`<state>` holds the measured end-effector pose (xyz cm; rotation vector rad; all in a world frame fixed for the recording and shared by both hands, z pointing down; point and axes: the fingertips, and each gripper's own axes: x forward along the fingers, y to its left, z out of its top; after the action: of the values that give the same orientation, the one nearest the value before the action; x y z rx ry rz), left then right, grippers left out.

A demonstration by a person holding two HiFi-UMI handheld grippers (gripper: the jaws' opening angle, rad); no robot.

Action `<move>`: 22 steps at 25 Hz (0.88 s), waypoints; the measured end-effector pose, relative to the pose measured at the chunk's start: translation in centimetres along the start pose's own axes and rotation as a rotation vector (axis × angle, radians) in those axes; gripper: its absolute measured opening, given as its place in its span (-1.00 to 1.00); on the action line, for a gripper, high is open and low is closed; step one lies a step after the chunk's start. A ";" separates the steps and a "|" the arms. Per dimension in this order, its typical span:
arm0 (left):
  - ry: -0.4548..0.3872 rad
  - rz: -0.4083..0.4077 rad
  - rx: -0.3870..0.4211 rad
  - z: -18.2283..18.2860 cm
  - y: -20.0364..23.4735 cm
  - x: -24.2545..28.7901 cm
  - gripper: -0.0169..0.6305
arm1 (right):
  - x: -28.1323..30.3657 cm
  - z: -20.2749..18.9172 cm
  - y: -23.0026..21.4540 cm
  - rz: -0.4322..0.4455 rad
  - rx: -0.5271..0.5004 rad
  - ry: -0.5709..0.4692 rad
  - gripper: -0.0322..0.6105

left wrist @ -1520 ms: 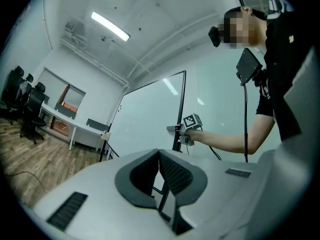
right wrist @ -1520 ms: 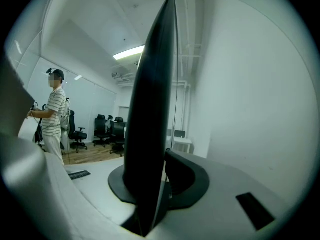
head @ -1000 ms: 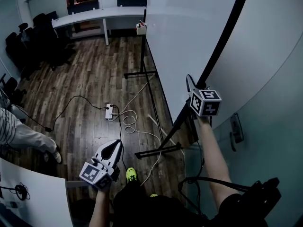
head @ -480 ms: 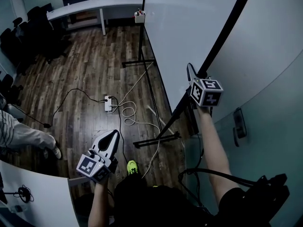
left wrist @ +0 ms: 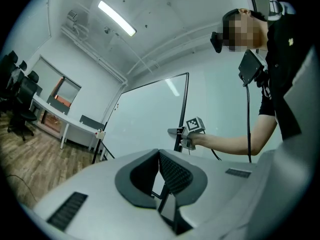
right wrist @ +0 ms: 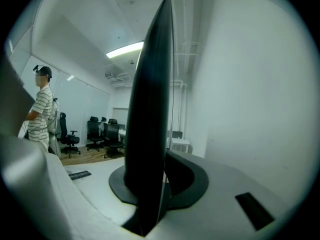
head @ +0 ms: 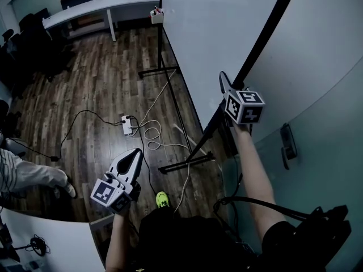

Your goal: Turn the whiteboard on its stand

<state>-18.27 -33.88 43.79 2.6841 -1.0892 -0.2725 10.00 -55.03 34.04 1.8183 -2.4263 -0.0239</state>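
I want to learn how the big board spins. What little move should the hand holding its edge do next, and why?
Probably swing the right gripper slowly outward, away from the wall, carrying the edge along. Its fingers, which have just closed a little tighter, clamp the black frame of the whiteboard, so the board should follow. The left gripper is shut, empty and away from the board.

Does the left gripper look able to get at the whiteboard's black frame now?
Probably yes: the left gripper is empty, with open air between it and the frame, which only the right gripper holds.
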 end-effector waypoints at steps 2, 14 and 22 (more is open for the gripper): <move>-0.001 0.000 -0.004 0.0 0.5 -0.2 -0.97 | 0.5 -0.2 0.0 -0.004 0.004 0.000 -0.71; 0.008 -0.011 -0.029 -0.2 2.8 -1.0 -0.97 | 1.1 -0.4 -0.4 0.032 -0.012 0.007 -0.66; 0.005 -0.042 -0.024 0.5 1.6 -0.4 -0.97 | 0.4 -0.3 -1.1 -0.004 -0.008 -0.030 -0.70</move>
<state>-19.73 -34.71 43.83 2.6878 -1.0224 -0.2849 10.98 -55.68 34.27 1.8327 -2.4385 -0.0622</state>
